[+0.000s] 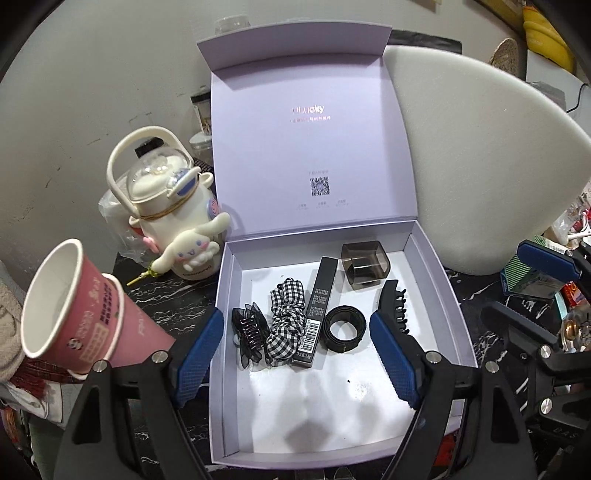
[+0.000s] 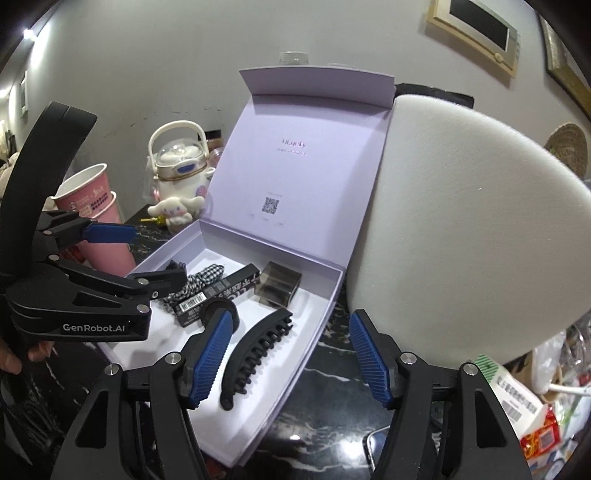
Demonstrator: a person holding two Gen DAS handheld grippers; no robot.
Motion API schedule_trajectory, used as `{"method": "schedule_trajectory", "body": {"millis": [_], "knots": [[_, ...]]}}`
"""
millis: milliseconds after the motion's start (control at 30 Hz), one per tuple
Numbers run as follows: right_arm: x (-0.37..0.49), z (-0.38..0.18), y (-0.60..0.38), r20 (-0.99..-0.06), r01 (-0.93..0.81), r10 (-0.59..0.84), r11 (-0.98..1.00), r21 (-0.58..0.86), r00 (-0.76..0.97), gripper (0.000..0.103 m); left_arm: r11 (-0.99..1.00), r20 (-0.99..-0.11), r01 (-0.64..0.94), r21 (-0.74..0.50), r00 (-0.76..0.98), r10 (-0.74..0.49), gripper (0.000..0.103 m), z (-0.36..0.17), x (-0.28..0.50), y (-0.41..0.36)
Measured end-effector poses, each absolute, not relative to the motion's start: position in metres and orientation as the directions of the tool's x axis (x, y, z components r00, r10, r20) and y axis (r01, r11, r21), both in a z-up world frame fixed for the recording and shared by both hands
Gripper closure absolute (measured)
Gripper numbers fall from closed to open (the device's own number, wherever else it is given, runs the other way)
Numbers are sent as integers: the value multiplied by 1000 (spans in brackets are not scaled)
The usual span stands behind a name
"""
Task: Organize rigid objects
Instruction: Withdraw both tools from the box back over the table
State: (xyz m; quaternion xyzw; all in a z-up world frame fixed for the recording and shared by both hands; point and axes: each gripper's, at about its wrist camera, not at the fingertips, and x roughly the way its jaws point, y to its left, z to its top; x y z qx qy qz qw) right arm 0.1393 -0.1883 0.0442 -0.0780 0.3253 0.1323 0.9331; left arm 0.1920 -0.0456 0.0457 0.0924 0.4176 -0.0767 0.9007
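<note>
Both fisheye views bend hard at the edges, with dark vignetted corners. Lighting is dim and cool. The lavender box [image 1: 436,273] floor glows brightest, almost washed out, crossed by soft grey shadows. A small glare spot [image 2: 28,33] marks the upper left wall. Focus stays fairly sharp centrally.

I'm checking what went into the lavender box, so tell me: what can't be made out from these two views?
- Box near-right corner: left wrist view, behind the left tool's own finger.
- Dark hair clip and ring: right wrist view, mostly behind the two tools.
- Black carton print: too small in both views.
- Jars behind the lid: both views, blocked by the lid.
- Right-side clutter: cut by the fisheye edge.
</note>
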Motion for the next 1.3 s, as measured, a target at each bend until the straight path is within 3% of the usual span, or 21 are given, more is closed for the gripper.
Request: {"method": "schedule_trajectory", "body": {"millis": [733,767,833,1300], "knots": [[51,92,-196,-521,-280,196,956,-86,831,27,971,-675,223,87,730,-107,21,100,108,-46],[48,93,-196,-519,-278,195,957,-86,832,26,970,-672,227,87,732,-111,20,101,103,-47],[41,94,-196,-515,-274,192,958,-86,835,26,968,-667,236,85,735,-121,0,102,96,-48],[0,90,-199,-509,-262,194,963,-64,839,25,966,-651,248,71,745,-144,0,102,48,-44]]}}
